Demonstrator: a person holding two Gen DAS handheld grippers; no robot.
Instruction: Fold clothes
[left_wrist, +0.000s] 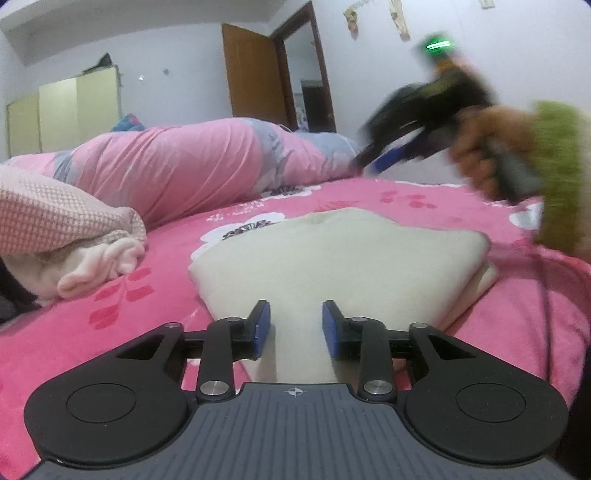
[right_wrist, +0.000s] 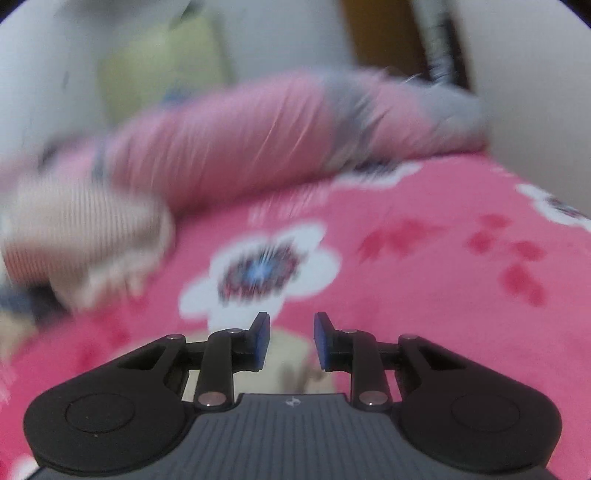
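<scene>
on the pink flowered fleece bed cover (left_wrist: 369, 199) lies the folded cream fleece garment (left_wrist: 332, 258), flat, near the front edge. left tool (left_wrist: 295, 328): blue pads (left_wrist: 263, 326) parted over the garment's near edge, released, not pressing the cloth. right tool (right_wrist: 291, 339): raised above the bed beyond the garment, motion-blurred, pads parted, nothing clamped. left of the garment sits a crumpled pink-checked cloth pile (left_wrist: 66, 229); a rolled pink and grey quilt (left_wrist: 192, 162) lies behind.

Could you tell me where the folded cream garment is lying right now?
In the left wrist view, the cream garment lies centre on the pink bedspread, right of the checked pile.
</scene>
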